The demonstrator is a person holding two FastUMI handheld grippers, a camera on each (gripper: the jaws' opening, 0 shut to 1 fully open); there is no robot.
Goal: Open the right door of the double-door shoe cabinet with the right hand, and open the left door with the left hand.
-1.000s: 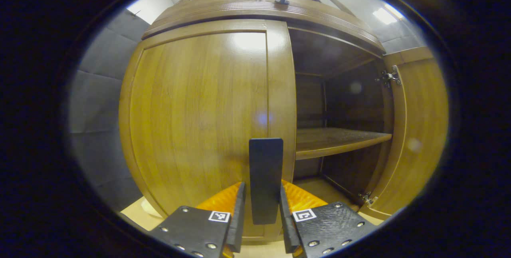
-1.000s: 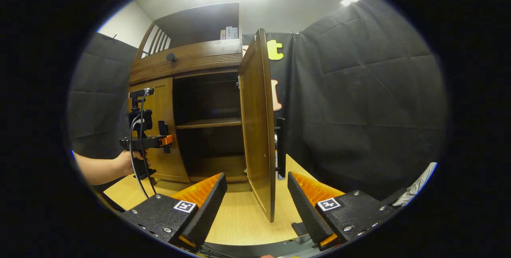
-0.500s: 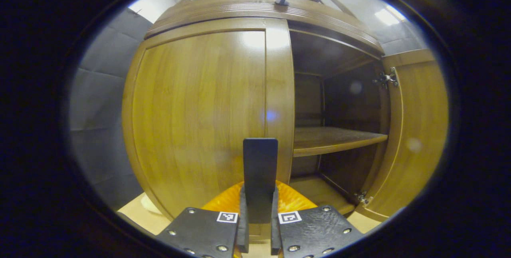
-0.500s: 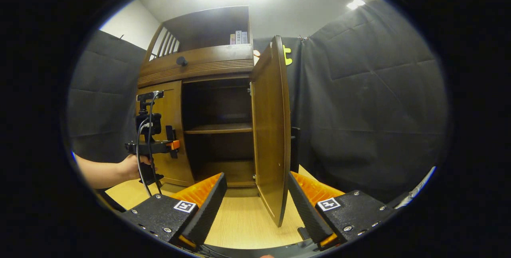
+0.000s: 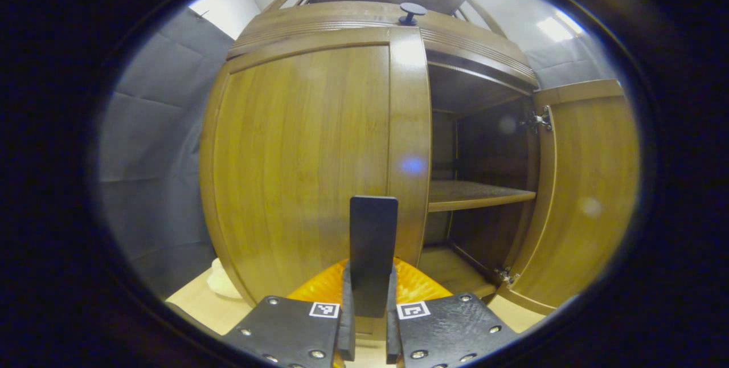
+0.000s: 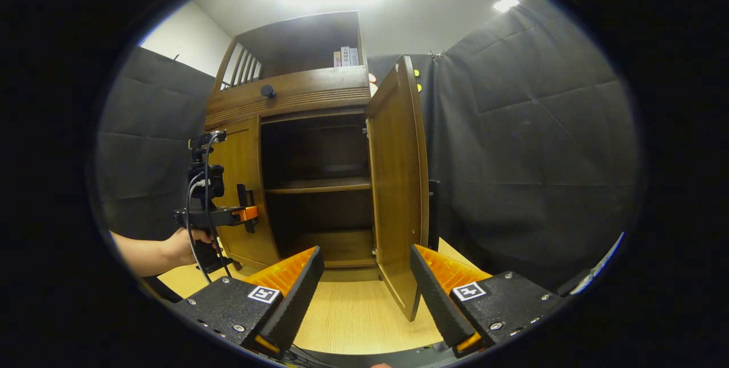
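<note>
**A:** Your left tool [image 5: 367, 328] is pinched narrow on the handle [image 5: 373, 254] of the left door [image 5: 307, 168], both fingers pressed against its two flat sides. You also see it from the right gripper view, held in your hand [image 6: 191, 241] at the door's front. Why grip there?

**B:** Judging by the layout, the handle sits at the door's free edge, by the middle of the cabinet [image 6: 296, 94], far from the hinges on the outer side. Pulling there should give you the most leverage.

**A:** Which way does the handle run?

**B:** It is a flat dark bar standing upright, long axis vertical, with your fingers clamped across its lower part. The left door lies close to flush against the cabinet front, so I judge that half of the task as barely begun.

**A:** And your right tool [image 6: 367, 294]?

**B:** Its fingers are spread wide and hold nothing. It hangs low over the wooden floor [image 6: 353, 317], back from the cabinet. The right door [image 6: 401, 185] stands swung out, its tall axis upright and its free edge pointing toward you, with the shelf [image 5: 472, 194] and the dark inside showing. That half looks done.

**A:** What does the next move call for?

**B:** Probably a pull toward you that curves outward to your left, following the hinge arc.
</note>
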